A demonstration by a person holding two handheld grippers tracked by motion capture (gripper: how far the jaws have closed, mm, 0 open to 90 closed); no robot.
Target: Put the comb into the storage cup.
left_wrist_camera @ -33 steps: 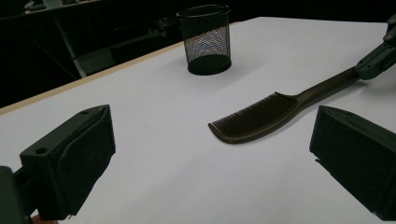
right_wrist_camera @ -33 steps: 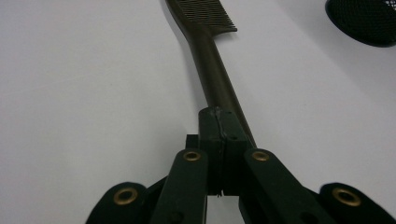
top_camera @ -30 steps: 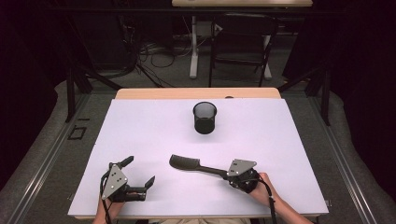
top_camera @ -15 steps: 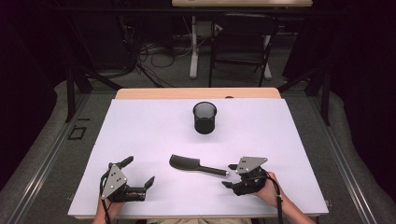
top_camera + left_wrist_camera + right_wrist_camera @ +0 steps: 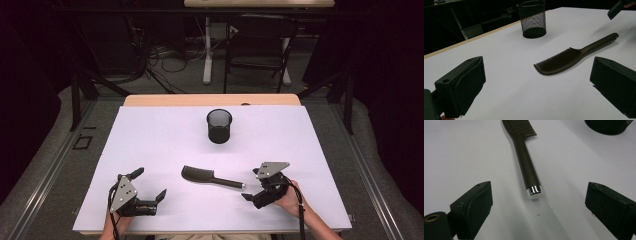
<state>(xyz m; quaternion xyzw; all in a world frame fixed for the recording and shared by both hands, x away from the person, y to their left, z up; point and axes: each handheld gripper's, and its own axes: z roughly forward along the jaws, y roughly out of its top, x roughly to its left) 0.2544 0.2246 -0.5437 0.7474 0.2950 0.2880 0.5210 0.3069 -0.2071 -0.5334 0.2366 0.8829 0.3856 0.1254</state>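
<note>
On the white counter [image 5: 150,135] we've got the dark comb [image 5: 210,177] lying flat near the front, teeth end toward our left, silver-capped handle pointing at the right gripper [image 5: 251,185]. Its fingers have just been opening and now stand wide, nothing between them, the handle tip just ahead and clear of both. Our left gripper [image 5: 150,187] sits with its fingers spread wide too, holding nothing. Behind the comb, well apart, stands the black mesh cup [image 5: 219,126], upright.

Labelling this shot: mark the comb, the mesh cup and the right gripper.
comb [image 5: 199,175], high view, on the toothed head.
mesh cup [image 5: 219,128], high view, on its side wall.
right gripper [image 5: 251,185], high view, midway between its open fingertips.
</note>
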